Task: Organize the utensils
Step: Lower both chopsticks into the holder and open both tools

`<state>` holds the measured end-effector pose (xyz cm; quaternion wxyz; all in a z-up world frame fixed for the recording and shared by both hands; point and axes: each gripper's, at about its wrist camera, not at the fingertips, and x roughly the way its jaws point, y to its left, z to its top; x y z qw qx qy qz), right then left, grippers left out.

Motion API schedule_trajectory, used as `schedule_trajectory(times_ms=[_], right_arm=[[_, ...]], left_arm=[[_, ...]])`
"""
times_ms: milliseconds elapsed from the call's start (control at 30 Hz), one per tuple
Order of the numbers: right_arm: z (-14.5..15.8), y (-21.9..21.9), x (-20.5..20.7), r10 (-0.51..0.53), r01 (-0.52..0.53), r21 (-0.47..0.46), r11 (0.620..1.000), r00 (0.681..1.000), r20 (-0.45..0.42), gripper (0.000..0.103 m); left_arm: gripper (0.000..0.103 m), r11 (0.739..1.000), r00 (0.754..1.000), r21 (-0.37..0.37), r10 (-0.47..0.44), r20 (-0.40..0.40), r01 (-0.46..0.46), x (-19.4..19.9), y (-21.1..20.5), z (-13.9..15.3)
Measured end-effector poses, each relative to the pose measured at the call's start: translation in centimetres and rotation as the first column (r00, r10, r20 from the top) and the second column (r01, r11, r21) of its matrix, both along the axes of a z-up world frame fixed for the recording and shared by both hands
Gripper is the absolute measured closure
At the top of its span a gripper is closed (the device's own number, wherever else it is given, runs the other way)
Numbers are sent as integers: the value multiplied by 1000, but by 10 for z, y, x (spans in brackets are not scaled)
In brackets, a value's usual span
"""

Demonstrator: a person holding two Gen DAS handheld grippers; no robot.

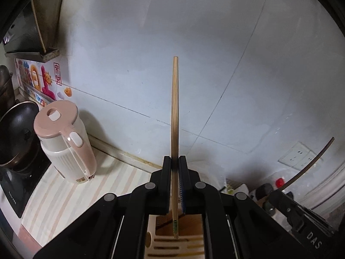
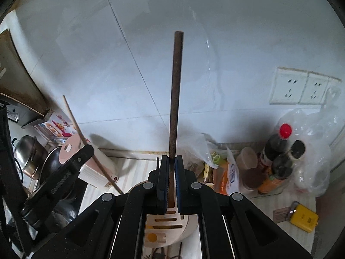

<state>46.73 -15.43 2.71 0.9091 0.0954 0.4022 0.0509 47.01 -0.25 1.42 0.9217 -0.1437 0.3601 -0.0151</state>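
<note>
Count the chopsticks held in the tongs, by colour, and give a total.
Light chopstick, in the left tongs: 1
Dark chopstick, in the right tongs: 1
Total: 2
</note>
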Motion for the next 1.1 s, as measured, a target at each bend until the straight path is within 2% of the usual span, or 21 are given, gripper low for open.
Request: schedule_trajectory(times_ms=[200, 367, 467, 500, 533, 567, 600, 633, 667, 767, 833, 967, 1100], right_arm=[[-27, 4, 13, 13, -12, 19, 1000, 999, -47, 97], [-43, 7, 18, 54, -53, 20, 998, 993, -107, 97], [-55, 6, 22, 73, -70, 25, 997, 984, -162, 96], [-57, 4, 21, 65, -61, 24, 998, 984, -167, 95], [-57, 2, 19, 56, -53, 26, 998, 984, -169, 93], [-56, -3, 16, 43, -37, 40, 998, 985, -165, 85], [-55, -7, 12, 32, -25, 48, 999, 987, -158, 72], [-53, -12, 7, 17, -10, 48, 999, 989, -149, 66], [-51, -16, 2, 4, 3, 48, 999, 990, -140, 60], [-44, -30, -16, -39, 45, 53, 998, 992, -121, 53], [-43, -38, -29, -66, 72, 53, 996, 991, -113, 47], [-53, -51, -60, -122, 126, 29, 992, 986, -111, 36], [-72, -61, -81, -145, 150, 29, 988, 980, -138, 24]], left_arm=[[99, 999, 999, 45, -23, -42, 25, 12, -10, -22], [97, 993, 987, 62, -97, -129, 105, 9, -19, -34], [94, 990, 975, 48, -126, -181, 136, 2, -18, -31], [90, 989, 974, 49, -128, -187, 140, 0, -18, -29], [79, 988, 974, 70, -122, -190, 138, -6, -17, -23], [69, 987, 977, 97, -111, -185, 130, -12, -15, -17], [45, 986, 978, 108, -105, -178, 126, -16, -13, -13], [27, 986, 983, 122, -96, -159, 116, -23, -9, -6], [23, 985, 987, 134, -88, -136, 106, -31, -5, 0], [16, 983, 990, 162, -69, -124, 89, -49, 6, 5], [0, 980, 991, 182, -51, -127, 74, -57, 13, 2], [0, 977, 989, 206, -29, -145, 58, -75, 20, -14], [0, 970, 979, 229, -39, -200, 85, -93, 19, -46]])
